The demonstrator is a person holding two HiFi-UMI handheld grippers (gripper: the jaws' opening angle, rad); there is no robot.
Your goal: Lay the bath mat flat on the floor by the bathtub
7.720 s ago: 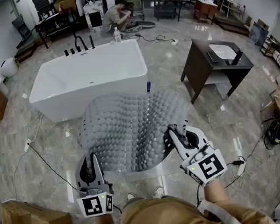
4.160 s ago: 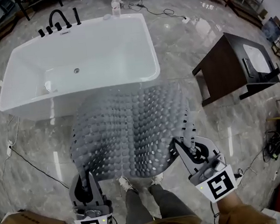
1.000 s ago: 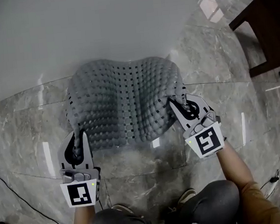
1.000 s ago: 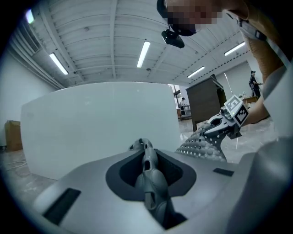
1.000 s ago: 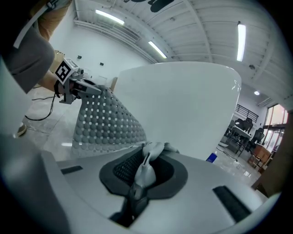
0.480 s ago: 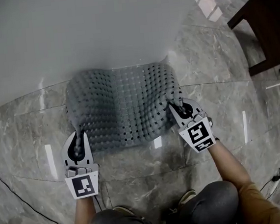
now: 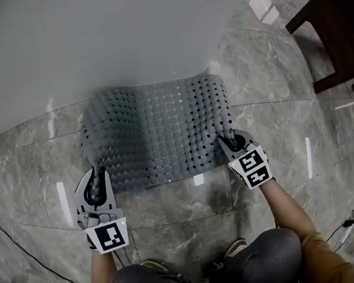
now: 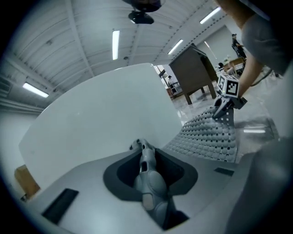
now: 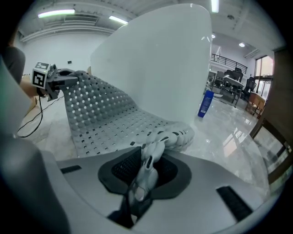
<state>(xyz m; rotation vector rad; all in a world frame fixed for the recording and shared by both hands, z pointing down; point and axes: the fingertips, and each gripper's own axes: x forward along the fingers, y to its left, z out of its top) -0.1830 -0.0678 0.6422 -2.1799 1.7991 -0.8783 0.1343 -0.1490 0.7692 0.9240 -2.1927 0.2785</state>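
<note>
White bathtub (image 7: 92,40) fills top of head view; only its outer wall shows, inside not visible. Grey bath mat (image 7: 155,140) is spread on marble floor (image 7: 273,103) right in front of tub: far edge at tub wall, middle down, both near corners lifted. Dark wood cabinet (image 7: 334,23) stands apart, R of tub. L gripper (image 7: 97,175) at near-L corner, R gripper (image 7: 229,140) at near-R corner; both sets of jaws opening w/ mat edge between, pads touching it. Blue bottle (image 9: 205,103) on floor past tub end. Open hall, strip ceiling lights (image 8: 115,44).
</note>
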